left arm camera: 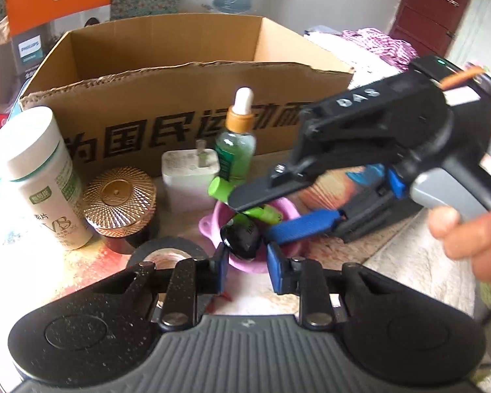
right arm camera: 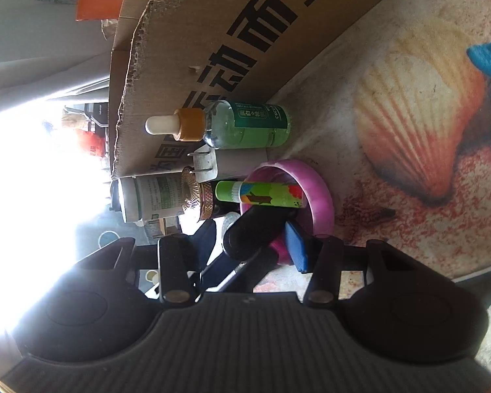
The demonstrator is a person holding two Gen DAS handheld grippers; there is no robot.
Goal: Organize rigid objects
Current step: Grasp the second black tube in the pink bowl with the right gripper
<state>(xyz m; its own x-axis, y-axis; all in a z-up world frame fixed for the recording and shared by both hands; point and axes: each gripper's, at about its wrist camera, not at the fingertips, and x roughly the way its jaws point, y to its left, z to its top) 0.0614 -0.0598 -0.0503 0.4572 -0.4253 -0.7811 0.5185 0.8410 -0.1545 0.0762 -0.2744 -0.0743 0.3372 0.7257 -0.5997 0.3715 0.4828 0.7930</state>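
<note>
We saw the right tool (left arm camera: 262,209) rolled onto its side, reaching into the pink bowl (left arm camera: 286,208) and straddling the green tube (left arm camera: 226,190), fingers apart, not yet closed on it. The tube lay propped across the bowl's rim just ahead of that tool, its long axis pointing toward the cardboard box (left arm camera: 180,104). The left tool (left arm camera: 247,267) hung open, just short of the bowl, gripping nothing. We judged the right tool nearer.

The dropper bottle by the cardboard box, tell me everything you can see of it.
The dropper bottle stands upright on the mat, close against the cardboard box. It is clear, looks like glass or plastic, and holds pale green liquid. It has a dark green label, an orange collar and a white rubber bulb. A white charger sits beside it. No hand-held gripper touches it.
</note>
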